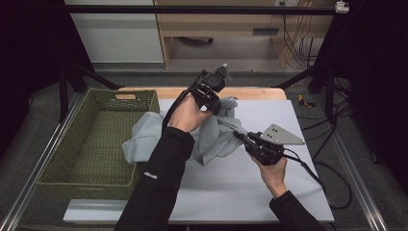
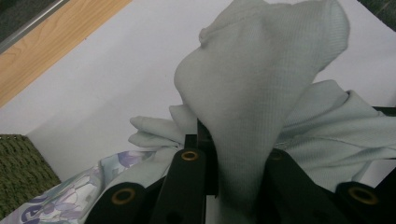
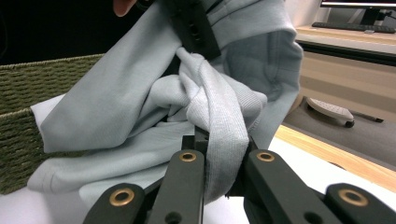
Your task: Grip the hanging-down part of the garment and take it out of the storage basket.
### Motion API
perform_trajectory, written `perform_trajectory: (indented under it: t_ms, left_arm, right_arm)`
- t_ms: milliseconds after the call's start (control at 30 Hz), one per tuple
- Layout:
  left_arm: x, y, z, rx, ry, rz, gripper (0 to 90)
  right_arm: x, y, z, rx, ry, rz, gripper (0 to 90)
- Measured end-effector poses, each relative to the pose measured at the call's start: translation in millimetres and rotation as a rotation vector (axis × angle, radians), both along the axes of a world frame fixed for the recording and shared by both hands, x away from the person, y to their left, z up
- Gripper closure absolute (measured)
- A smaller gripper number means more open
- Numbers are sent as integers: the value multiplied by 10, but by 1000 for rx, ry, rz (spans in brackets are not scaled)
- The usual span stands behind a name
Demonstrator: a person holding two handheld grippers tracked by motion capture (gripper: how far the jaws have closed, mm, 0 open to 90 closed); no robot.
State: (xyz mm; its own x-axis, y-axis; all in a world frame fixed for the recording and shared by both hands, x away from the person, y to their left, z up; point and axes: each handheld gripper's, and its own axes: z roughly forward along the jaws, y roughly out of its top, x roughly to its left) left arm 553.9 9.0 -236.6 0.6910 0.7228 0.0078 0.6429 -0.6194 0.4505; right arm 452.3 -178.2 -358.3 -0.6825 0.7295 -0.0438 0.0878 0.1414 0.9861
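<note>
From above, the shirt [image 1: 211, 134] hung bunched over the table's [image 1: 240, 192] middle, basket [image 1: 57, 173] at nine o'clock. Left gripper [image 2: 224, 154] was clamped on a cuff; right gripper [image 3: 219, 158] pinched another fold. Folding had barely started, I'd guess.

high: above, looking down on table [image 1: 269, 192] | tool views: close, facing shared grey garment [image 1: 216, 137]

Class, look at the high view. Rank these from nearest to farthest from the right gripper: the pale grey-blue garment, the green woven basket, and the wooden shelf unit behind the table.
1. The garment: clamped in the jaws of the right gripper, mid-table.
2. The green woven basket: at the table's left edge, beyond the garment.
3. The wooden shelf unit: farthest, behind the table at the top of the view.
</note>
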Motion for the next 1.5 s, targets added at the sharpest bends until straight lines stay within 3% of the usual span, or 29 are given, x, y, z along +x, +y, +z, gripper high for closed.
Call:
perform_trajectory:
  t_ms: [333, 533, 567, 900, 1067, 1233, 1367, 1500]
  left_arm:
    - [-24, -73, 13, 2, -2, -16, 841]
    - [-35, -106, 19, 0, -9, -22, 841]
    - [-37, -103, 25, -5, -8, -23, 841]
    - [-69, -153, 72, -21, -14, -38, 841]
    - [-65, -154, 58, -9, -19, -34, 841]
    - [-63, -131, 22, -1, -17, -36, 841]
    - [-45, -112, -35, 33, -28, -26, 841]
    - [-15, -44, -103, 22, -25, -26, 840]
  right_arm:
    - [0, -108, 53, -11, -16, -41, 875]
    - [7, -123, 112, 49, -16, -78, 875]
    - [6, -140, 125, 31, -20, -81, 875]
    - [26, -233, 206, 40, -42, -122, 875]
    - [33, -221, 170, 12, -44, -110, 872]
    - [19, -167, 30, 12, -6, -55, 853]
    - [14, -84, -128, 7, 27, -5, 725]
    - [-9, -58, -229, 26, 36, 12, 481]
